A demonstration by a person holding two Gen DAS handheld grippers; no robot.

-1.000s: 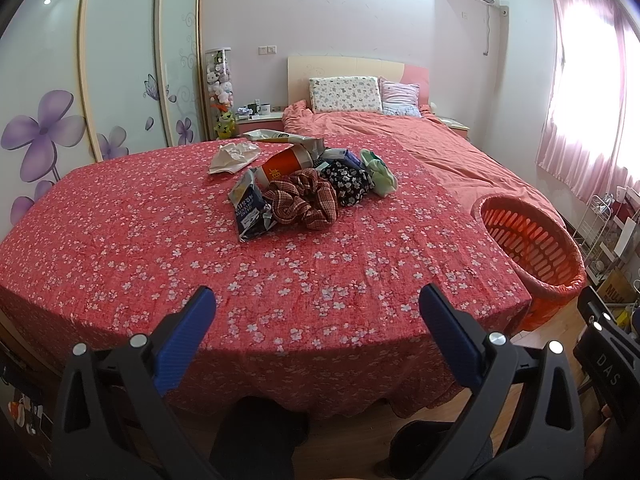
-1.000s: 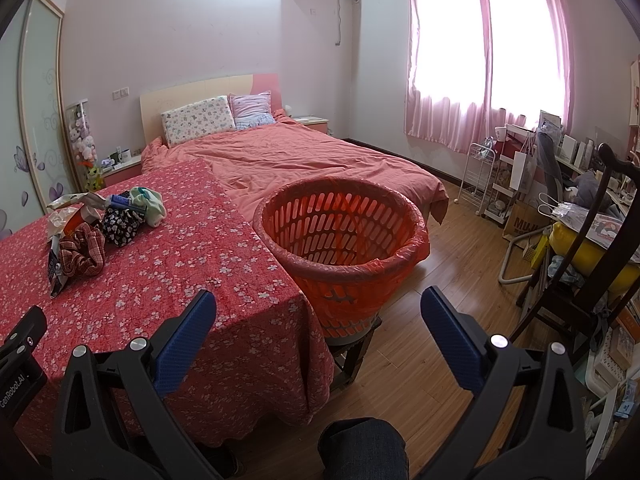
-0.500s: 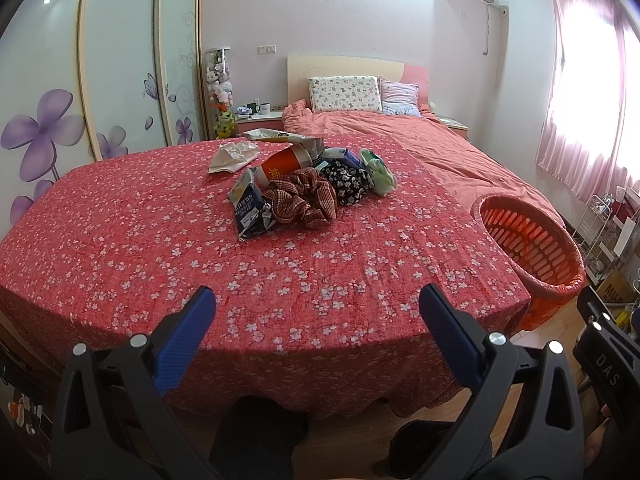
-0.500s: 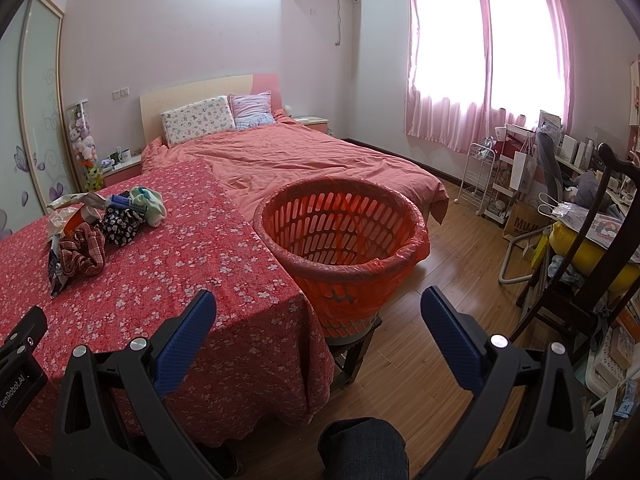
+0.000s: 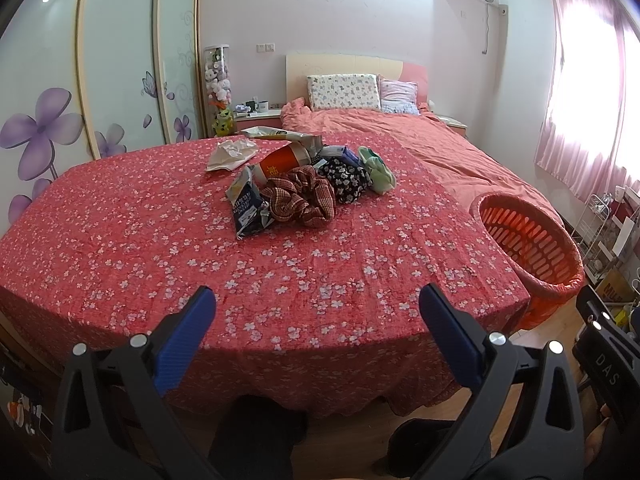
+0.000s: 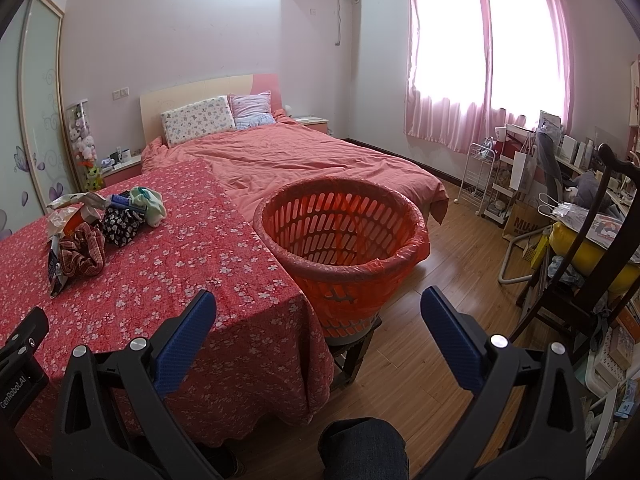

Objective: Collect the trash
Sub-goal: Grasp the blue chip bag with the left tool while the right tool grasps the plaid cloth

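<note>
A pile lies on the red floral tablecloth (image 5: 160, 240): a dark blue snack wrapper (image 5: 246, 208), an orange paper cup (image 5: 282, 160), a crumpled white tissue (image 5: 230, 154), a pale wrapper (image 5: 272, 133), a plaid scrunchie (image 5: 300, 200), a black floral pouch (image 5: 346, 178) and green cloth (image 5: 378, 170). The pile also shows in the right wrist view (image 6: 92, 232). An orange basket (image 6: 340, 248) lined with a red bag stands off the table's right edge. My left gripper (image 5: 316, 304) is open and empty over the table's near edge. My right gripper (image 6: 318, 308) is open and empty, facing the basket.
A bed (image 6: 300, 160) with a pink cover lies behind the table. A white cart (image 6: 486, 176), a dark wooden chair (image 6: 592, 248) and clutter stand at the right. Wardrobe doors (image 5: 120, 60) stand at the left. Wooden floor (image 6: 452, 280) lies beside the basket.
</note>
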